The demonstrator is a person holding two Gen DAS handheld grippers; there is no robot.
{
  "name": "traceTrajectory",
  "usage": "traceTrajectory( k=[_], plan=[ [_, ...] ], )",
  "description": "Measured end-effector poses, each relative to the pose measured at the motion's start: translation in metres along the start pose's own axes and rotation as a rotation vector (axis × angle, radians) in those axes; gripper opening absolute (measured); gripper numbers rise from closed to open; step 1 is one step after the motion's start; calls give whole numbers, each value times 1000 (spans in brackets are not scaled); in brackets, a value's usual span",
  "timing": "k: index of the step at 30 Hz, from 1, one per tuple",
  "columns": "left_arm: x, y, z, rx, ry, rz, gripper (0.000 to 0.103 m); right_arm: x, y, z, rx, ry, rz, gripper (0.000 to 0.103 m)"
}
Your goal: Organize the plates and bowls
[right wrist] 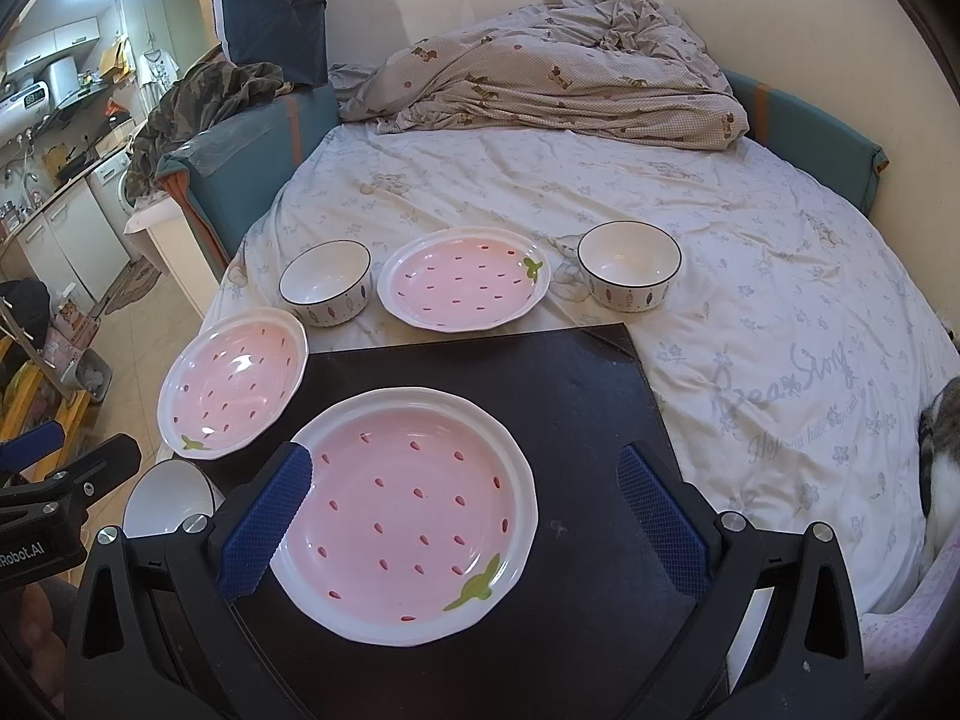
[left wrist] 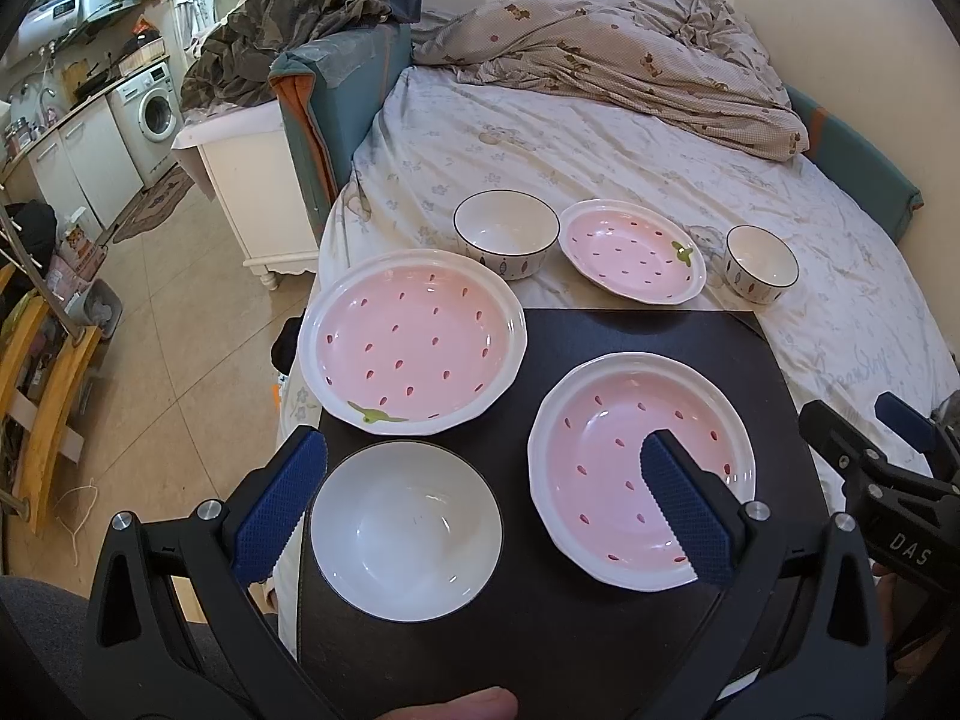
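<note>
A black board (left wrist: 630, 336) (right wrist: 480, 372) lies on the bed. On it stand a pink strawberry plate (left wrist: 606, 420) (right wrist: 408, 516), a second one half off its left edge (left wrist: 414, 342) (right wrist: 234, 384) and a plain white bowl (left wrist: 405, 516) (right wrist: 168, 498). Beyond, on the sheet, are a third pink plate (left wrist: 630, 252) (right wrist: 465, 279) and two patterned bowls (left wrist: 507, 234) (right wrist: 327, 282), (left wrist: 761, 261) (right wrist: 629, 273). My left gripper (left wrist: 483, 492) is open above the white bowl. My right gripper (right wrist: 465, 510) is open above the near plate.
The bed sheet (right wrist: 750, 300) spreads to the right and back, with a crumpled duvet (right wrist: 558, 78) at the far end. A cat (right wrist: 939, 456) lies at the right edge. A white cabinet (left wrist: 252, 180) and floor lie to the left.
</note>
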State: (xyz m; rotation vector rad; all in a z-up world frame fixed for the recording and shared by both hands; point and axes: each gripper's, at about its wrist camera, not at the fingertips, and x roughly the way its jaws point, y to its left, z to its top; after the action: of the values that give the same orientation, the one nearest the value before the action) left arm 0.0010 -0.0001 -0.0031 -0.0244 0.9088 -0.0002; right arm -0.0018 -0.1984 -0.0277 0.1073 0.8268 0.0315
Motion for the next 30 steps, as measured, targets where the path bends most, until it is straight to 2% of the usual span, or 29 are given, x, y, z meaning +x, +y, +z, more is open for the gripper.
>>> traceTrajectory(
  k=[30],
  plan=[
    [2, 1, -1, 0, 2, 3, 103, 1, -1, 0, 0, 1, 0, 103]
  ],
)
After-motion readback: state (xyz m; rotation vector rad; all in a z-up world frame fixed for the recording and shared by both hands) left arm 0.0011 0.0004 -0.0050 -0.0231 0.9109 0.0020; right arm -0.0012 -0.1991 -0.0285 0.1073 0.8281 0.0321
